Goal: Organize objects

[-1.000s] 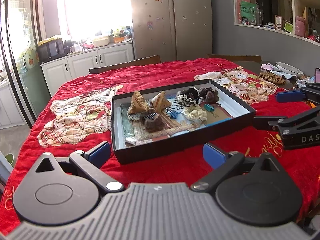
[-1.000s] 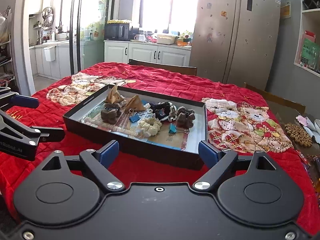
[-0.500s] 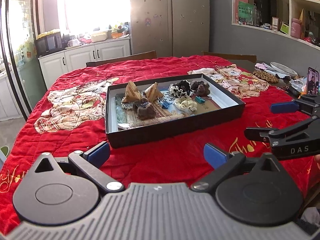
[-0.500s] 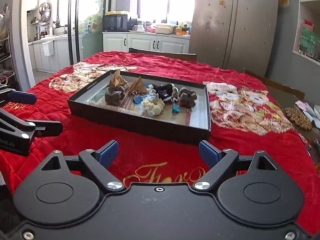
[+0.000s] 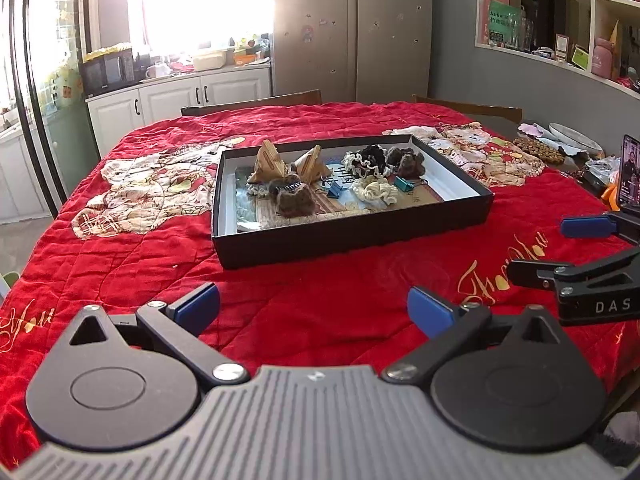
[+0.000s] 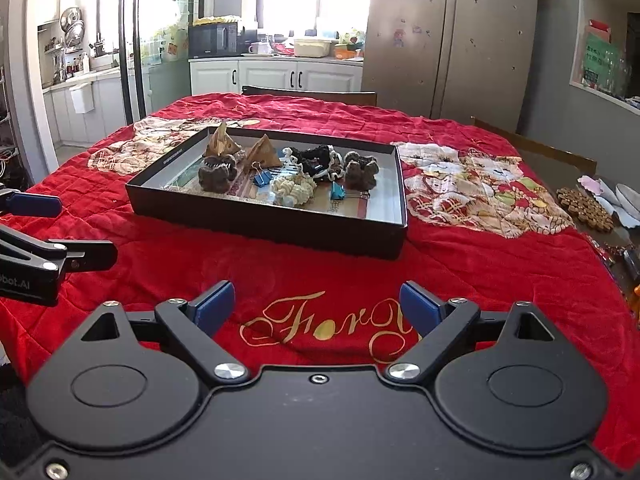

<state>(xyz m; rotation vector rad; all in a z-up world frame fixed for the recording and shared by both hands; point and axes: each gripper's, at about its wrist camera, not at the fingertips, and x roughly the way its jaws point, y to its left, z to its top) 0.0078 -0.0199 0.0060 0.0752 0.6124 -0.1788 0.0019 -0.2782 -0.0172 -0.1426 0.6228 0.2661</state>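
A shallow black box [image 5: 352, 234] [image 6: 260, 222] sits on the red quilted tablecloth. It holds two brown wooden hair claws [image 5: 269, 162] [image 6: 221, 142], brown, black and cream scrunchies [image 5: 378, 192] [image 6: 292, 190], and blue binder clips [image 5: 335, 189] [image 6: 262, 179]. My left gripper [image 5: 314, 308] is open and empty, hovering over the cloth well short of the box. My right gripper [image 6: 316, 306] is open and empty, also short of the box. Each gripper shows at the edge of the other's view.
The red cloth [image 5: 132, 248] covers the table. A wooden beaded coaster [image 6: 586, 208], plates [image 5: 574, 140] and a phone [image 5: 630, 172] lie at the right edge. Chairs [image 5: 252, 104] stand at the far side.
Both grippers have drawn back from the box and risen, so the box looks smaller and farther. More red cloth with gold lettering shows in front. Both stay open.
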